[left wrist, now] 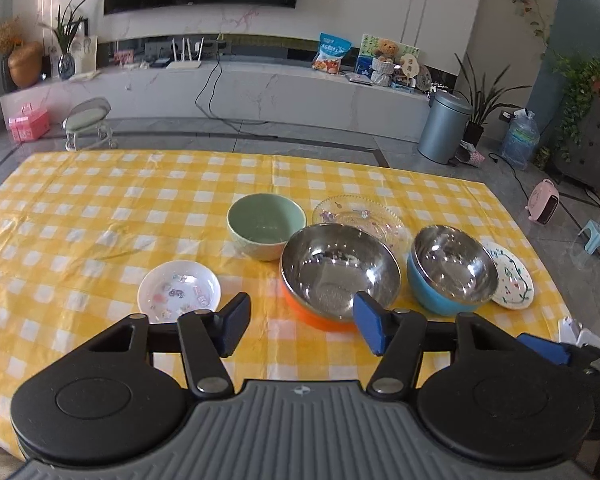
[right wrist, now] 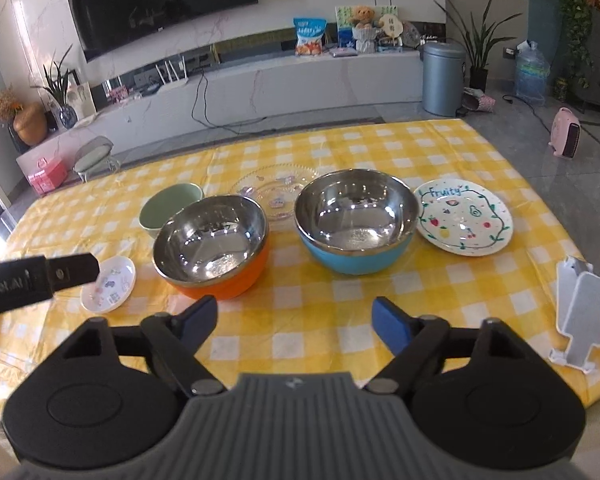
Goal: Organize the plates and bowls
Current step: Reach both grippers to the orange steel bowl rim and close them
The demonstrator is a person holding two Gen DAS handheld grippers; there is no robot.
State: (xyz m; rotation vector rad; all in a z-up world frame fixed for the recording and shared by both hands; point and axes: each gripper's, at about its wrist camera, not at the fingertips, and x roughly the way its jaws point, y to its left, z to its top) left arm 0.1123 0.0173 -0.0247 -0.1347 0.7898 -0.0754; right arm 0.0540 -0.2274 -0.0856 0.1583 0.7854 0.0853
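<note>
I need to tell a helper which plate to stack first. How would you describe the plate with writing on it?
On the yellow checked tablecloth, find the blue steel-lined bowl. The plate lies just right of it, flat and white. Unlike the clear glass plate, it reads "Fruity" inside a green vine ring.

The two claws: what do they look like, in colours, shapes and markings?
Both look alike. The left claw and the right claw each have blue-padded black fingers on black linkage arms with silver pivot pins, two round black discs, and a grey ribbed body with a small logo. In the right wrist view, the left claw's black side carries white lettering. No cables or sleeves show.
</note>
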